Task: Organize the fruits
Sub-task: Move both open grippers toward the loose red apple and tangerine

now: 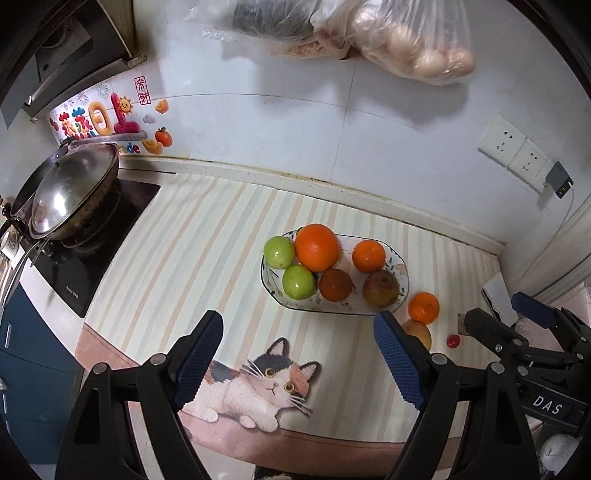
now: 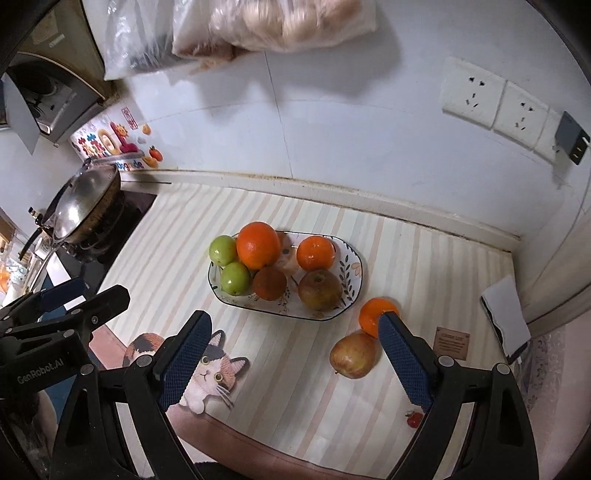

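An oval patterned plate (image 1: 400, 275) (image 2: 351, 271) on the striped mat holds a large orange (image 1: 317, 247) (image 2: 258, 244), a small orange (image 1: 368, 255) (image 2: 315, 253), two green apples (image 1: 279, 252) (image 2: 222, 250), a dark red fruit (image 1: 335, 285) (image 2: 270, 283) and a brownish apple (image 1: 381, 288) (image 2: 320, 289). On the mat right of the plate lie a tangerine (image 1: 423, 307) (image 2: 373, 314), a red-yellow apple (image 1: 421, 332) (image 2: 352, 355) and a tiny red fruit (image 1: 453, 340) (image 2: 413, 419). My left gripper (image 1: 295, 358) is open and empty, short of the plate. My right gripper (image 2: 291, 363) is open and empty, near the loose apple.
A lidded wok (image 1: 70, 195) (image 2: 86, 206) sits on the stove at the left. Bags of food (image 1: 369, 33) hang on the wall above. Wall sockets (image 2: 495, 101) and a white card (image 2: 508, 314) are at the right. A cat picture (image 1: 266, 384) marks the mat's front edge.
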A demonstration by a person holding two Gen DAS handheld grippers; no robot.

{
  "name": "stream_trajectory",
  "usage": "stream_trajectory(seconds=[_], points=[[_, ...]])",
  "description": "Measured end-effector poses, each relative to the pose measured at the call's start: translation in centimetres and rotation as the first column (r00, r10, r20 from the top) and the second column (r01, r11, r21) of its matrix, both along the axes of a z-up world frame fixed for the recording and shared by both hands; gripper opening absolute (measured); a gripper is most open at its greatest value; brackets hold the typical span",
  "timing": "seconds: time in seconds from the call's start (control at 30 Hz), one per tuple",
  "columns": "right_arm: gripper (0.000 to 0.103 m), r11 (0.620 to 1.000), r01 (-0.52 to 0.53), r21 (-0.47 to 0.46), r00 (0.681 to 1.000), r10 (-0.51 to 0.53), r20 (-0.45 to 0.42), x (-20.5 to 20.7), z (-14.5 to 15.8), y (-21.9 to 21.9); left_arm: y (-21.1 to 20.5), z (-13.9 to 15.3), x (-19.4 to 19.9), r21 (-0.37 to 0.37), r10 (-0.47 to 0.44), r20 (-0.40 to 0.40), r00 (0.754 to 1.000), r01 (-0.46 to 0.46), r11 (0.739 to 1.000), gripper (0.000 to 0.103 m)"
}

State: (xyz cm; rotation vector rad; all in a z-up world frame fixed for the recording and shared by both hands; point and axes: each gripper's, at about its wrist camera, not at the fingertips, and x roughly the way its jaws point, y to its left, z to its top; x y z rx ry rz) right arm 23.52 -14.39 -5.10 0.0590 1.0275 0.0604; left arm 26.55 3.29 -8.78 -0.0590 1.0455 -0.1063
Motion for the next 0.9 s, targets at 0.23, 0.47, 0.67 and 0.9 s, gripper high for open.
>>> stream_trajectory(seconds=[0.23, 0.47, 0.67, 0.9], points=[[0.094, 1.000, 0.005, 0.026, 1.000, -0.005, 0.005, -1.3, 0.4, -0.2, -0.4, 0.4, -1.5, -0.001, -0.010, 0.005, 1.000, 0.010, 1.000, 0.083], [0.094, 0.998, 0.011, 0.068, 1.000, -0.012, 0.014, -1.2, 0.7, -0.8, -0.8, 0.3, -1.6, -0.007, -0.015, -0.003, 1.000, 0.015, 1.000, 0.083], [0.094, 0.980, 0.096, 0.174, 0.995, -0.088, -0.050, -0.4, -1.4, -5.3, -2.7, -1.0, -0.4, -0.002, -0.048, -0.044, 0.998, 0.048, 0.999, 0.083], [0.079, 0.935, 0.266, 0.233, 0.957, -0.228, -0.179, 1.2, -8.1, -13.7, -8.0, -5.7, 2.1, 0.039, -0.106, -0.151, 0.983, 0.113, 0.993, 0.083]])
